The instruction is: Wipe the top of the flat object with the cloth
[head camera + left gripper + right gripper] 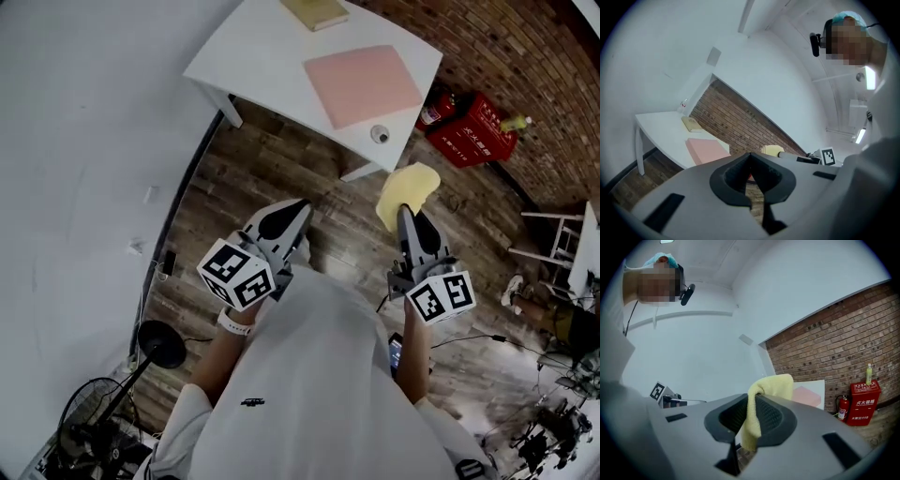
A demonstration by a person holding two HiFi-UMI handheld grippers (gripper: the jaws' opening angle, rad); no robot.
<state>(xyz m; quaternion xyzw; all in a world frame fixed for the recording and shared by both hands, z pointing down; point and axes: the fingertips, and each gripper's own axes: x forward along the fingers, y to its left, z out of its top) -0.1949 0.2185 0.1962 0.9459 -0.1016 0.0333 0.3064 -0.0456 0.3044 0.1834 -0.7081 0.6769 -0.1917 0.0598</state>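
Close to the chest, both grippers hang over the wood floor (281, 159). Left gripper (298, 214) — jaws pressed together, nothing between them. Right gripper (405, 214) is clamped on the yellow cloth (406, 190), which bunches past the jaw tips, with a tail hanging down between the jaws. Further out is a white table (253, 66). The pink pad (363, 82) lies flat on it, well apart from the cloth — no contact. Tan block (315, 11) sits at the table's far edge. Red box (472, 131) stands by the brick wall (534, 56), right of the table.
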